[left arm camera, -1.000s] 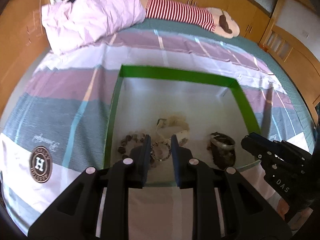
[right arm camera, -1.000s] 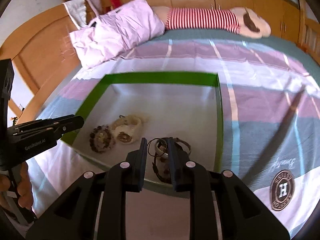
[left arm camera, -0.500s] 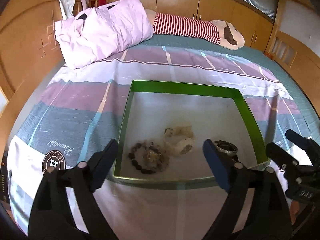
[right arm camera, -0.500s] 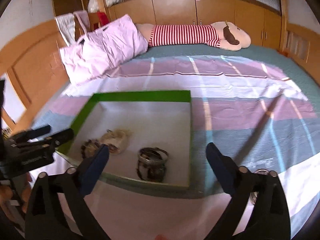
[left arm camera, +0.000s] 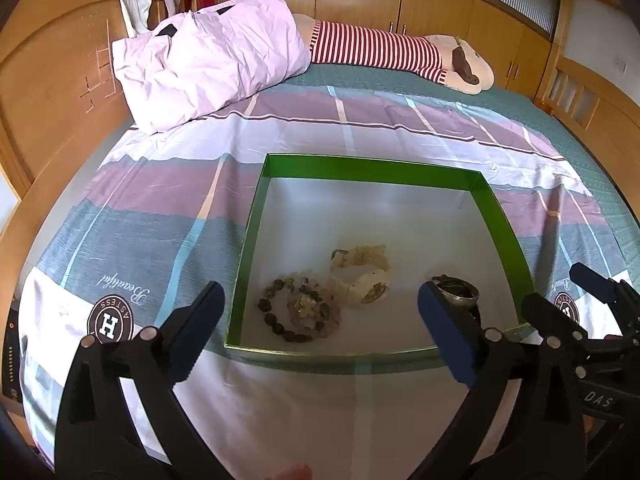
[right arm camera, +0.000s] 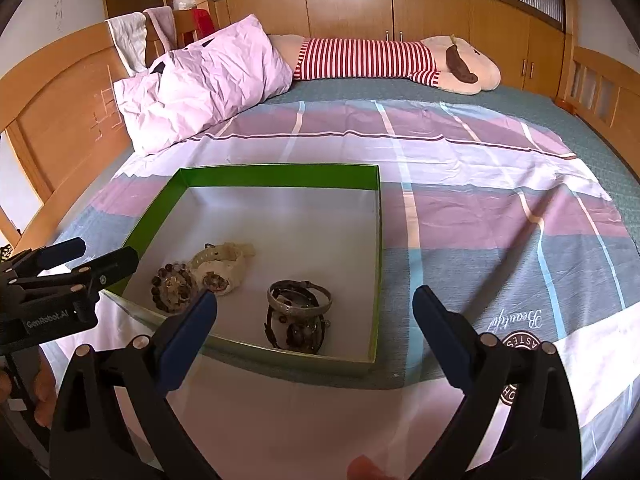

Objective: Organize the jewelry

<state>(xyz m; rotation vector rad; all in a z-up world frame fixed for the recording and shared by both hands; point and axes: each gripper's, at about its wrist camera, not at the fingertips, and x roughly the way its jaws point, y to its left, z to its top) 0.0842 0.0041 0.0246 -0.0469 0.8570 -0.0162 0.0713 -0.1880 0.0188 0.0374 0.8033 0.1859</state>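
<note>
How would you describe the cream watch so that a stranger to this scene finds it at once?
Start at the green-walled box with the white floor on the striped bedspread. Three jewellery heaps lie near its front edge; the cream, thick-strapped wristwatch is the middle one. The dark bead bracelet beside it and the silver metal bangle are darker.

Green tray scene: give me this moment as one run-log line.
left gripper: open, empty | right gripper: open, empty | green tray: holds beaded bracelet, cream watch, metal bangle | on bedspread
</note>
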